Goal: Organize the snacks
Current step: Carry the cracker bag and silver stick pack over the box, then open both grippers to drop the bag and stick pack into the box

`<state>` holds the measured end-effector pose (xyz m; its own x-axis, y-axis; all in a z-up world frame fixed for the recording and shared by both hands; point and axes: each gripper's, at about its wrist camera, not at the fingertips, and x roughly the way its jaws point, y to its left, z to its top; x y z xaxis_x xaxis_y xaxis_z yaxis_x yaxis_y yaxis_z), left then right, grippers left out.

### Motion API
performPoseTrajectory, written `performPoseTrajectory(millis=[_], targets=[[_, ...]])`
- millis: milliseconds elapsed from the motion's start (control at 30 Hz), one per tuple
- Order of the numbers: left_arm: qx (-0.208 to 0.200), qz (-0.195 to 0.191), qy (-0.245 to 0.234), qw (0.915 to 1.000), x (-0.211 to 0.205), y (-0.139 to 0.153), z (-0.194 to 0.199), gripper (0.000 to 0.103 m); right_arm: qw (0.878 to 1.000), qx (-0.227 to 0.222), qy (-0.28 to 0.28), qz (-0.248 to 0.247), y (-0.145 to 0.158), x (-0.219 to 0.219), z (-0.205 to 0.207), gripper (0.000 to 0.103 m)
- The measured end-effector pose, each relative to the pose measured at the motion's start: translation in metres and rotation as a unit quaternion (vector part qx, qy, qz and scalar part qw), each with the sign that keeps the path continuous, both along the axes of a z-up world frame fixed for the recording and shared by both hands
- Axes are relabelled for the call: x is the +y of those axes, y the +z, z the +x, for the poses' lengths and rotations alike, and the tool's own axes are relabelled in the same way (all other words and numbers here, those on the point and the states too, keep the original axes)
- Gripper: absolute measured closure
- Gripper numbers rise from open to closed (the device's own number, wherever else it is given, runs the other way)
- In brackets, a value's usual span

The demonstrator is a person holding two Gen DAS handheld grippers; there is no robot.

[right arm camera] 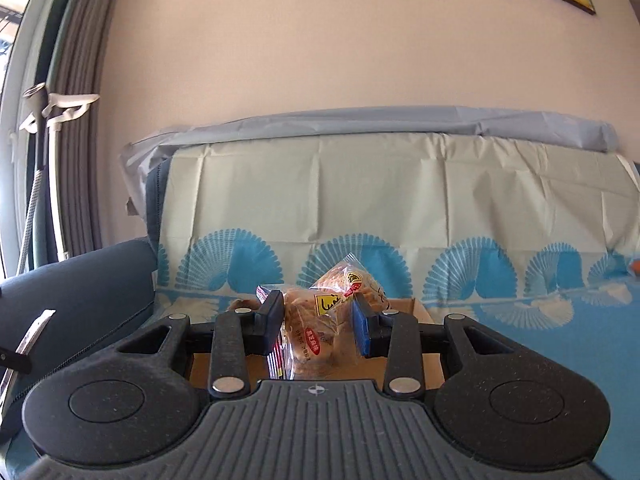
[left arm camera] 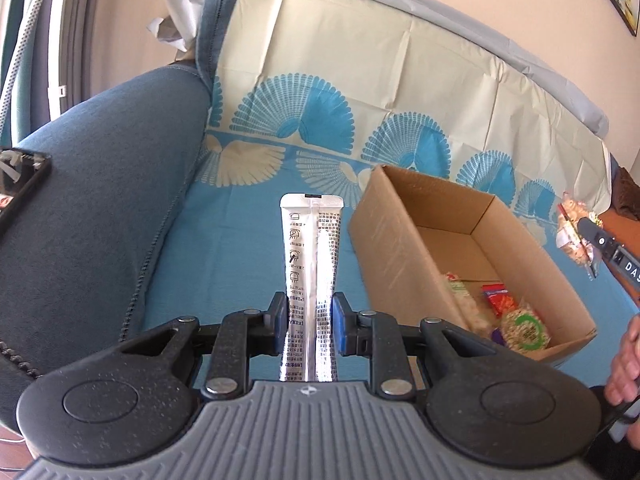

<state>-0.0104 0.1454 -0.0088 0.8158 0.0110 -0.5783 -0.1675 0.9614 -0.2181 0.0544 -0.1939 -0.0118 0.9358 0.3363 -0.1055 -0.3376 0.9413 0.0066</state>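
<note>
Two snacks are in the air at once, each pinched so it can be carried to the cardboard box (left arm camera: 472, 256) on the blue sofa cover (left arm camera: 240, 248). Left tool (left arm camera: 309, 322) clamps a silver stick packet (left arm camera: 311, 256) upright, just left of the box. Right tool (right arm camera: 316, 326) grips a clear bag of pastries (right arm camera: 320, 320) above the box's right side, likely for dropping among the snacks inside (left arm camera: 508, 316).

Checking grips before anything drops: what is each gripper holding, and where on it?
The left gripper pinches a silver stick packet by its lower half. The right gripper squeezes a clear bag of pastries around its middle.
</note>
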Motion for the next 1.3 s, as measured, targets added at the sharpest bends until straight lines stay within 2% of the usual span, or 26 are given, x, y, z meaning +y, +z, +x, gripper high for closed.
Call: performPoseTrajectory(millis=[100,233,433,533,667,1033,1067,1100,1133,1200,1300], targets=[[-0.005,-0.002,-0.012,0.9999,-0.019,0.012,0.016,0.078,1.0,0.005,-0.011,0.025,-0.002,-0.009,0.004,0.065],[-0.023,-0.003,-0.039,0.999,-0.05,0.031,0.039,0.078,0.998,0.035,-0.023,0.044,-0.007,-0.016,0.015,0.065],[-0.036,-0.009,-0.077,0.9964,-0.1,0.052,0.082,0.078,0.996,0.057,-0.037,0.053,-0.011,-0.02,0.026,0.065],[-0.039,0.011,-0.091,0.995,-0.125,0.058,0.102,0.078,0.996,0.063,-0.038,0.052,-0.012,-0.019,0.028,0.065],[-0.049,0.016,-0.109,0.9927,-0.15,0.066,0.123,0.077,0.996,0.067,-0.04,0.053,-0.013,-0.021,0.032,0.065],[-0.058,0.023,-0.125,0.9902,-0.182,0.075,0.161,0.074,0.994,0.079,-0.05,0.057,-0.014,-0.018,0.038,0.064],[-0.06,0.025,-0.126,0.9899,-0.184,0.076,0.162,0.065,0.994,0.08,-0.051,0.056,-0.014,-0.018,0.038,0.063],[-0.062,0.026,-0.128,0.9895,-0.185,0.076,0.161,0.054,0.994,0.082,-0.052,0.053,-0.014,-0.017,0.038,0.05],[-0.067,0.026,-0.129,0.9891,-0.185,0.077,0.159,0.049,0.994,0.083,-0.056,0.051,-0.014,-0.016,0.038,0.034],[-0.077,0.029,-0.129,0.9882,-0.184,0.077,0.151,0.036,0.994,0.075,-0.058,0.049,-0.013,-0.016,0.036,0.025],[-0.08,0.027,-0.128,0.9881,-0.182,0.07,0.134,0.027,0.995,0.078,-0.053,0.042,-0.013,-0.014,0.035,0.019]])
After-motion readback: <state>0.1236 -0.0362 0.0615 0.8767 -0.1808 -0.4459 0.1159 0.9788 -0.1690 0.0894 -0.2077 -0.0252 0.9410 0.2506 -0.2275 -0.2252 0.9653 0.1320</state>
